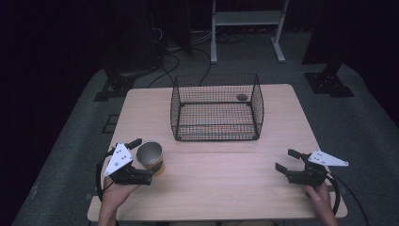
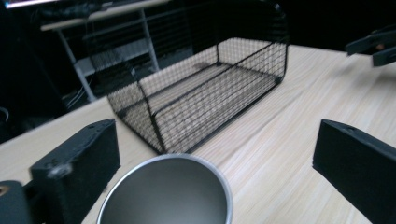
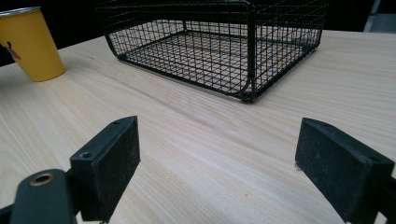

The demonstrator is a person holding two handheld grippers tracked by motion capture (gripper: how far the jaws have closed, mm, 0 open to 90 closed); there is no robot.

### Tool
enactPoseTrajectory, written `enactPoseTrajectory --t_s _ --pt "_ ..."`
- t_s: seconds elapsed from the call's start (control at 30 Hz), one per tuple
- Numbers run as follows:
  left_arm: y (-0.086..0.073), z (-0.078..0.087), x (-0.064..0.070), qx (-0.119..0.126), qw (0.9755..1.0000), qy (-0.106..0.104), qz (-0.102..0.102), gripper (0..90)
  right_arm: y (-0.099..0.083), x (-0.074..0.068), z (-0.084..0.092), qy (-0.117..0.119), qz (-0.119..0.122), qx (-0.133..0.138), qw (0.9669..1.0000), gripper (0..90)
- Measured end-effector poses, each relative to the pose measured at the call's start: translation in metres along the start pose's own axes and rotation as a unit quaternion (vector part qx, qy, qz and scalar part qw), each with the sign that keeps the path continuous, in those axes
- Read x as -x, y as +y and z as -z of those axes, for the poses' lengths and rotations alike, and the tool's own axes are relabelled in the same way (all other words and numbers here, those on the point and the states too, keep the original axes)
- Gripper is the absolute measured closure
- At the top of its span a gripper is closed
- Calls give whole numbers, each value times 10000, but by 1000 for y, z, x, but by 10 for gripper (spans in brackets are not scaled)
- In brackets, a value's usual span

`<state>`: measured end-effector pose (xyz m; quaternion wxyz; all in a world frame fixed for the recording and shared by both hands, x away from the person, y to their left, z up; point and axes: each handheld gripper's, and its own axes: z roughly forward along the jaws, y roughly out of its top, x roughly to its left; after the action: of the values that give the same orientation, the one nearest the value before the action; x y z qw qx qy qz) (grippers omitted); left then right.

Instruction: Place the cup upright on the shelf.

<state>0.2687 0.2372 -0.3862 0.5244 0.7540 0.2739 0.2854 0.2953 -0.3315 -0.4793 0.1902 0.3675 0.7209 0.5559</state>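
A yellow cup [image 1: 150, 156] with a metal-grey inside stands upright near the table's front left. My left gripper [image 1: 147, 155] is open around it, one jaw on each side and a gap on at least one side. In the left gripper view the cup's rim [image 2: 168, 161] sits low between the wide jaws of the left gripper [image 2: 215, 149]. My right gripper [image 1: 288, 160] rests open at the front right with nothing between its jaws. The right gripper view looks past that same gripper [image 3: 222, 140] to the cup [image 3: 32, 44] at far left.
A black wire basket [image 1: 214, 120] stands at the middle back of the wooden table [image 1: 226, 188], open at the top; it is also in the gripper views [image 2: 205, 88] [image 3: 219, 46]. A small dark round object [image 1: 242, 97] lies in it. A white frame [image 1: 247, 19] stands behind.
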Motion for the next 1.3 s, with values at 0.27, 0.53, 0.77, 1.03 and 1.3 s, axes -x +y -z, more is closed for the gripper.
enactPoseTrajectory --t_s 0.27,0.53,0.77,1.03,1.3 --pt "-17 -2 -11 -141 9998 63 141 0 0 0 0 -4 -1 -1 10000 129" --pt "-31 -3 -22 -220 9988 206 387 0 0 0 0 -2 16 -8 10000 129" --pt "-39 -11 -25 -413 9980 168 440 0 0 0 0 -3 22 -8 10000 129" --pt "-47 -18 -28 -612 9968 135 492 0 0 -1 0 0 29 -13 10000 129" --pt "-50 -25 -28 -794 9957 101 474 0 0 -1 -1 -9 56 -26 10000 129"
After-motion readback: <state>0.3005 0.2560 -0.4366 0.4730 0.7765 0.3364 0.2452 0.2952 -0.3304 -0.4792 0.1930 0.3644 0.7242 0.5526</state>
